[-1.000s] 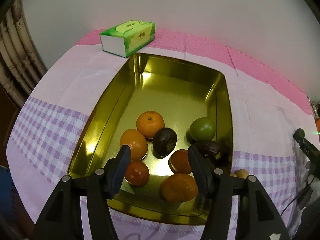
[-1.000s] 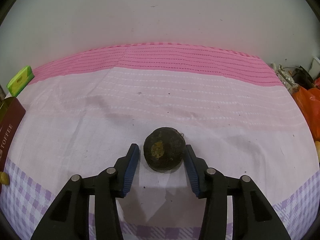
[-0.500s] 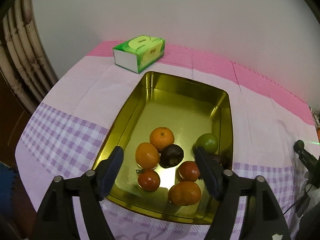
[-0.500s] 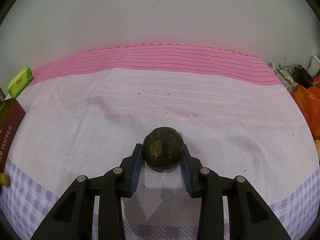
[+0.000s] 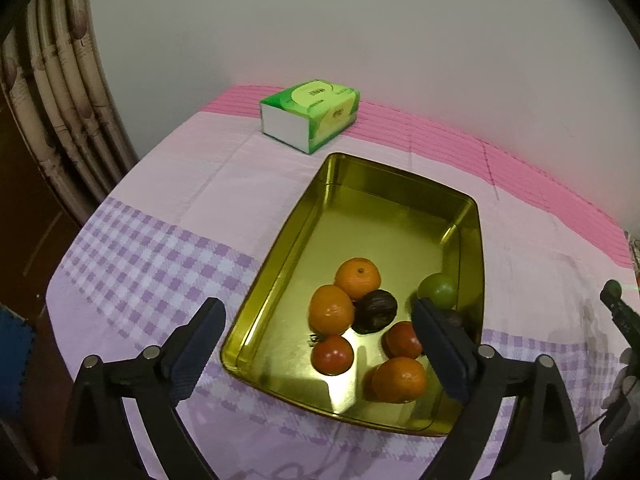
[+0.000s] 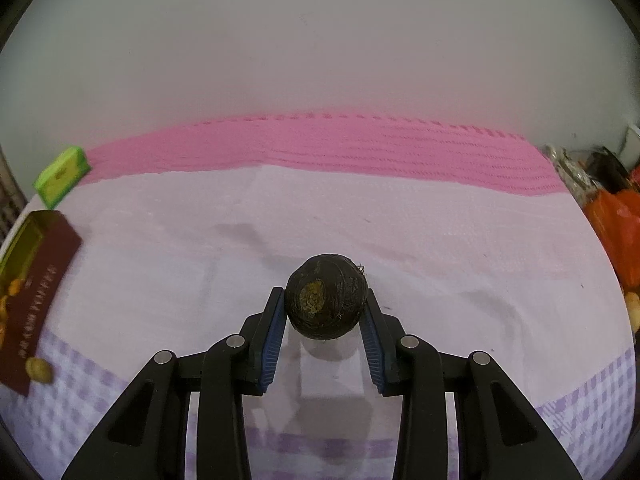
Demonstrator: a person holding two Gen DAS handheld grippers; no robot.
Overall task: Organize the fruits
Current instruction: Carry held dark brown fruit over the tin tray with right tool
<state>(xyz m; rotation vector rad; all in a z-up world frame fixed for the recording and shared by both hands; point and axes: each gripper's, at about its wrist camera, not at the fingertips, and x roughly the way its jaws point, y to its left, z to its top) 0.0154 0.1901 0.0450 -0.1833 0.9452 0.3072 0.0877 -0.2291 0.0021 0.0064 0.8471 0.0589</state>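
In the left wrist view a gold tray [image 5: 280, 248] holds several fruits: oranges [image 5: 357, 278], red ones [image 5: 332, 355], a dark one [image 5: 376, 311] and a green one [image 5: 438, 290]. My left gripper [image 5: 320, 350] is open and empty, held above the tray's near end. In the right wrist view my right gripper [image 6: 325, 328] is shut on a dark round fruit [image 6: 326, 297] and holds it above the cloth. The tray's maroon outer wall [image 6: 36, 280] shows at the left edge.
A green tissue box [image 5: 310, 114] stands behind the tray near the wall. A small yellowish fruit [image 6: 38, 370] lies by the tray's side. Orange bags and clutter [image 6: 616, 216] sit at the table's right end. A pink and lilac cloth [image 6: 360, 216] covers the table.
My right gripper closed on the dark fruit and lifted it off the cloth. My left gripper opened wider and drew back and up from the tray.
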